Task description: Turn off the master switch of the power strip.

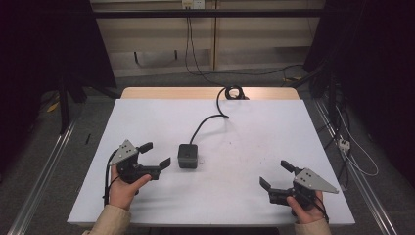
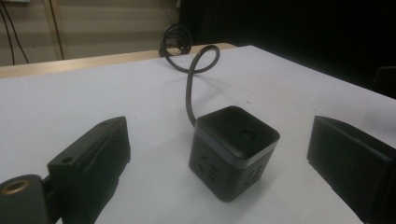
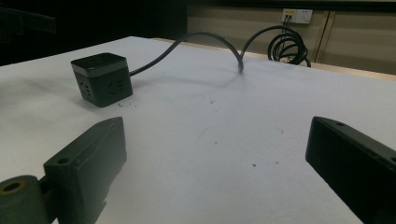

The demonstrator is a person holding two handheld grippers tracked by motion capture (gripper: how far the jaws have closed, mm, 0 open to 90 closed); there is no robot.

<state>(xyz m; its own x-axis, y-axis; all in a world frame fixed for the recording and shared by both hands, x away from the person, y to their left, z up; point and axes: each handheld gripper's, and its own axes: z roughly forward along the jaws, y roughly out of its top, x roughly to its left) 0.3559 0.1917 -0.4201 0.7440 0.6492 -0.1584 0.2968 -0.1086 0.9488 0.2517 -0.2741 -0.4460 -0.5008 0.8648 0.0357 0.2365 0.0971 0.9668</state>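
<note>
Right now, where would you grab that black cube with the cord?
Probably across two opposite flat sides of the cube, coming from its left with the open left gripper, the nearer one. The cube sits upright; the cord leaves its far side, so close on the faces away from the cord.

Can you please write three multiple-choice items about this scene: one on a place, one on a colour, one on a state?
1. Where is the cube?
A. Beside the left gripper
B. Beside the right gripper
C. On the floor

2. What colour is the cube?
A. White
B. Black
C. Red

3. How do the left gripper's fingers stand?
A. Shut on the cube
B. Shut on the cable
C. Open, apart from the cube

Key: 1 A, the high view shows it just off that gripper. 2 B, it is black in every view. 3 C, the left gripper view shows bare table on both sides of the cube.
</note>
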